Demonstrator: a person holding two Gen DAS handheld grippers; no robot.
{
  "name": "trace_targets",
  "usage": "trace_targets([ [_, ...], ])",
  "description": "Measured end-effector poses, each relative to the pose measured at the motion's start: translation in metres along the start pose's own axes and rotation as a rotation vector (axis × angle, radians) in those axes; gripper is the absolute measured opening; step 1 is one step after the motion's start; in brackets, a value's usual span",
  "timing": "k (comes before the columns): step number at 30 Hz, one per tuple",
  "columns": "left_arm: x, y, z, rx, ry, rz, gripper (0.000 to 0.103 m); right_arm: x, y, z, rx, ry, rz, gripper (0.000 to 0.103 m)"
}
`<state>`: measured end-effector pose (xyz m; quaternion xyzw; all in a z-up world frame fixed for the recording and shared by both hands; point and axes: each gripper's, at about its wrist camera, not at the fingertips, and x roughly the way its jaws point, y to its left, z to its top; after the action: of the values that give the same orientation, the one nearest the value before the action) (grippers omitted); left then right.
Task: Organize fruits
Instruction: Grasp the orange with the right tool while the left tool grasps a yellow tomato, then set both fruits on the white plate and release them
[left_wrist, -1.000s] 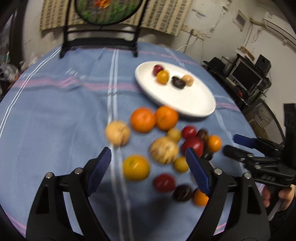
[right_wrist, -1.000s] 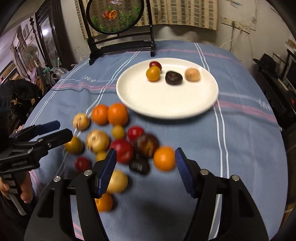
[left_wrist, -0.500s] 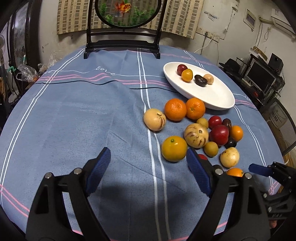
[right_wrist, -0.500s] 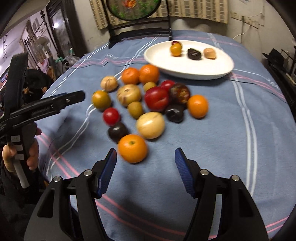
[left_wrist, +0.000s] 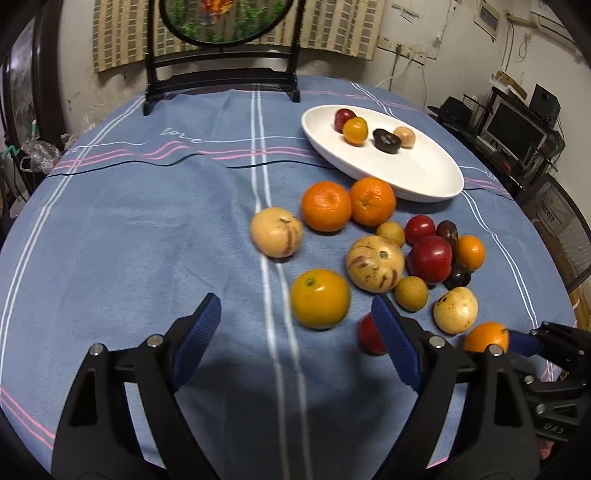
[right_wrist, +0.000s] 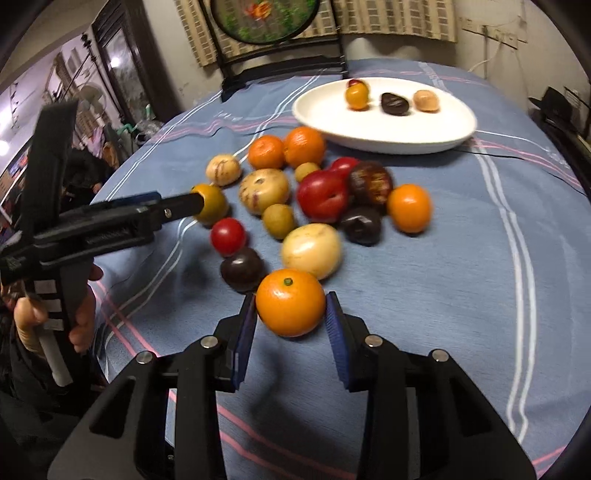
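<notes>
Now right hand-held gripper just closing, pads against orange between them.

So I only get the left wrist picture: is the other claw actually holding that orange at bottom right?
Observer: Yes. In the right wrist view the right gripper has both pads against the orange; its jaws have just been closing.
Operator: Anything hidden behind my claw's finger?
Observer: A dark purple fruit, beside the small red fruit.
Operator: Who holds my claw?
Observer: A hand grips the left gripper by its handle.
</notes>
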<state>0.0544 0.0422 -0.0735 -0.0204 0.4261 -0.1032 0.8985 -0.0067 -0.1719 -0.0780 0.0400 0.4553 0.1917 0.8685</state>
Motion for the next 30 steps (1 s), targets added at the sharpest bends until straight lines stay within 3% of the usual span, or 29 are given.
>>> trace_targets([
  [2, 0.009, -0.003, 0.002, 0.004, 0.018, -0.009, 0.055, -0.003, -0.005, -0.001, 0.016, -0.006, 0.005, 0.038],
  [4, 0.021, -0.005, 0.003, 0.001, 0.055, -0.038, 0.044, -0.004, -0.008, -0.001, 0.027, -0.007, 0.011, 0.038],
  [8, 0.032, -0.006, 0.003, -0.019, 0.069, -0.064, 0.038, -0.002, -0.010, -0.003, 0.043, -0.003, 0.024, 0.038],
  [21, -0.007, -0.011, -0.001, -0.028, 0.013, -0.112, 0.038, -0.004, -0.009, -0.001, 0.041, -0.018, 0.027, 0.038],
  [30, -0.016, -0.025, 0.021, 0.022, 0.004, -0.155, 0.038, -0.011, -0.013, 0.011, 0.033, -0.034, 0.014, 0.038],
])
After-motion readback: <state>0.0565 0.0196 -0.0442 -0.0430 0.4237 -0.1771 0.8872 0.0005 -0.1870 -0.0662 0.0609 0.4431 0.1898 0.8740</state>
